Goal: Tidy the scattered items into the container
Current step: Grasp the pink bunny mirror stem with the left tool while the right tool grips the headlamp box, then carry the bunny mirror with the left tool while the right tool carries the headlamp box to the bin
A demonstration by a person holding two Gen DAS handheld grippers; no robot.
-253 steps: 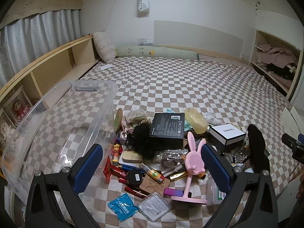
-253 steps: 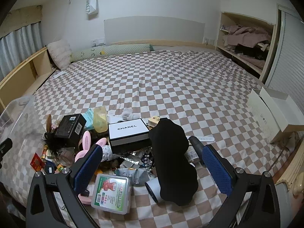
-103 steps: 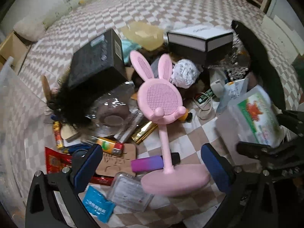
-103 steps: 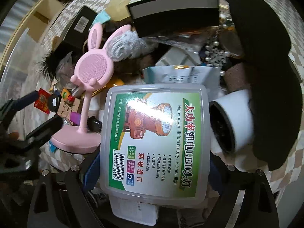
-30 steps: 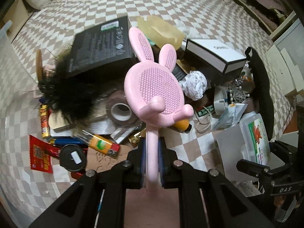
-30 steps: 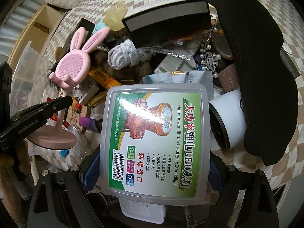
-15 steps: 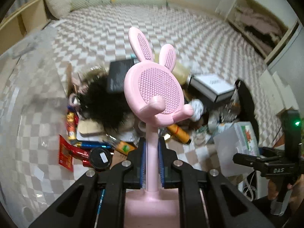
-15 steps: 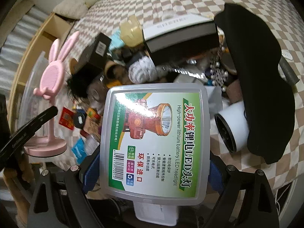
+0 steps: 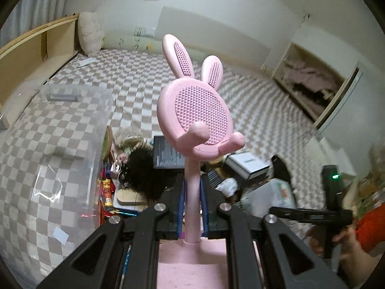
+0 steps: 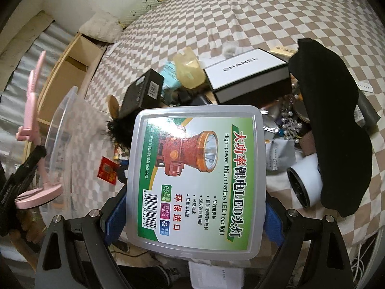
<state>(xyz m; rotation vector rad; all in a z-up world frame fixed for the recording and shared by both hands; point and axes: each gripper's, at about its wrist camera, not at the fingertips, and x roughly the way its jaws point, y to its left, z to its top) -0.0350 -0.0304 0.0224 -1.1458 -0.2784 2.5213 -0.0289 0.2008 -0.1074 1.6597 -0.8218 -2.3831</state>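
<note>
My left gripper (image 9: 192, 207) is shut on the stem of a pink bunny-shaped stand (image 9: 195, 120) and holds it upright in the air, above the pile and beside the clear plastic container (image 9: 55, 149). My right gripper (image 10: 190, 216) is shut on a flat clear headlamp box with a green label (image 10: 199, 173), lifted over the pile. In the right wrist view the pink stand (image 10: 31, 110) and left gripper (image 10: 21, 175) show at the left, next to the container (image 10: 72, 130). In the left wrist view the right gripper (image 9: 310, 214) is low at the right.
A pile of items lies on the checkered bed: a black box (image 10: 144, 91), a white Chanel box (image 10: 245, 69), a long black cloth (image 10: 334, 120), a yellow pouch (image 10: 187, 69), a white cylinder (image 10: 303, 183), a black furry item (image 9: 142, 171) and a red packet (image 10: 108, 169). Wooden shelves (image 9: 28, 50) line the left.
Both grippers have risen and tilted up from the pile with their loads. The left gripper has carried the pink stand toward the container, which is back in its view.
</note>
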